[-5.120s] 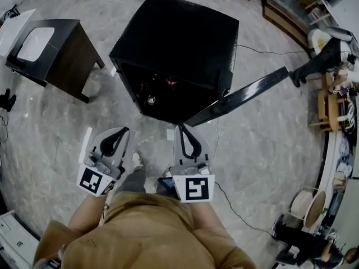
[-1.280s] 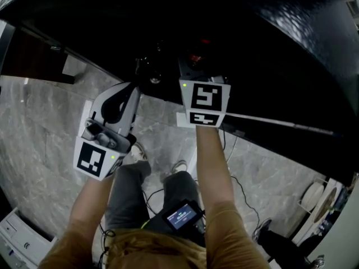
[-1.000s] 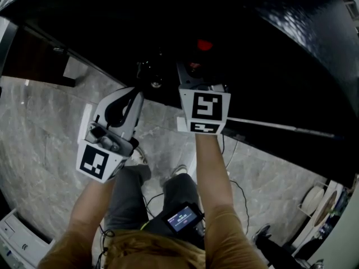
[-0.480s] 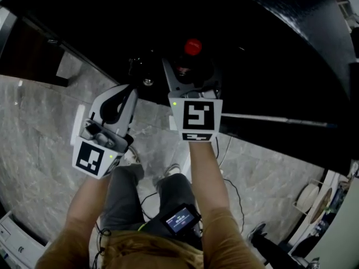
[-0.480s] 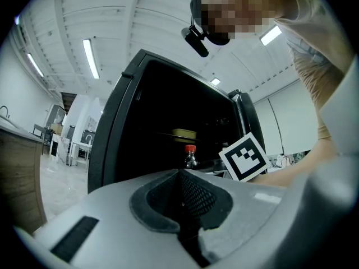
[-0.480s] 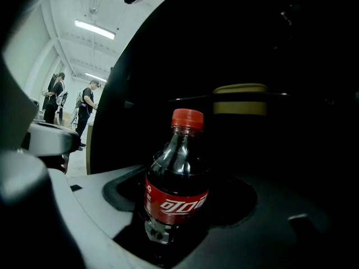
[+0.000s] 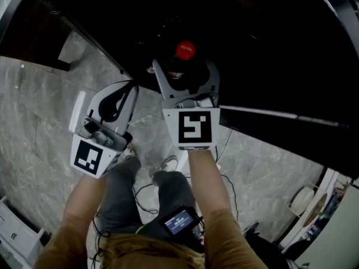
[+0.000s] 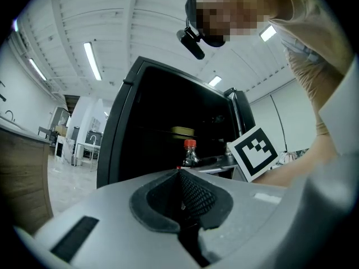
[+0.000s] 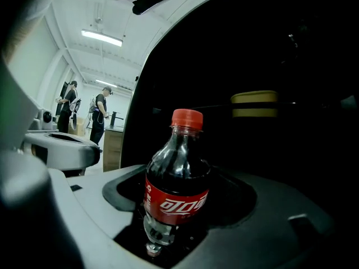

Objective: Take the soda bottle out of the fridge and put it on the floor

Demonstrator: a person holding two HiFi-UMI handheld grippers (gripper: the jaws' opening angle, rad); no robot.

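The soda bottle [image 9: 176, 189], dark cola with a red cap and red label, stands upright between the jaws of my right gripper [image 9: 168, 228], which is shut on its lower body. In the head view its red cap [image 7: 185, 50] shows above the right gripper [image 7: 182, 69], at the mouth of the black fridge [image 7: 263, 32]. My left gripper [image 7: 130, 87] hangs to the left over the grey floor, shut and holding nothing. From the left gripper view [image 8: 180, 175] the bottle [image 8: 189, 153] appears in front of the dark fridge opening.
The open fridge door [image 7: 280, 119] stretches to the right beside my right arm. A yellow-lidded container [image 9: 254, 104] sits on a shelf inside. A dark cabinet [image 7: 33, 38] stands left of the fridge. Cables [image 7: 147, 192] lie near the feet. Two people [image 9: 100, 116] stand far off.
My right gripper has drawn back from the fridge interior with the bottle in it, so the red cap is now plainly seen. The left gripper has hardly moved.
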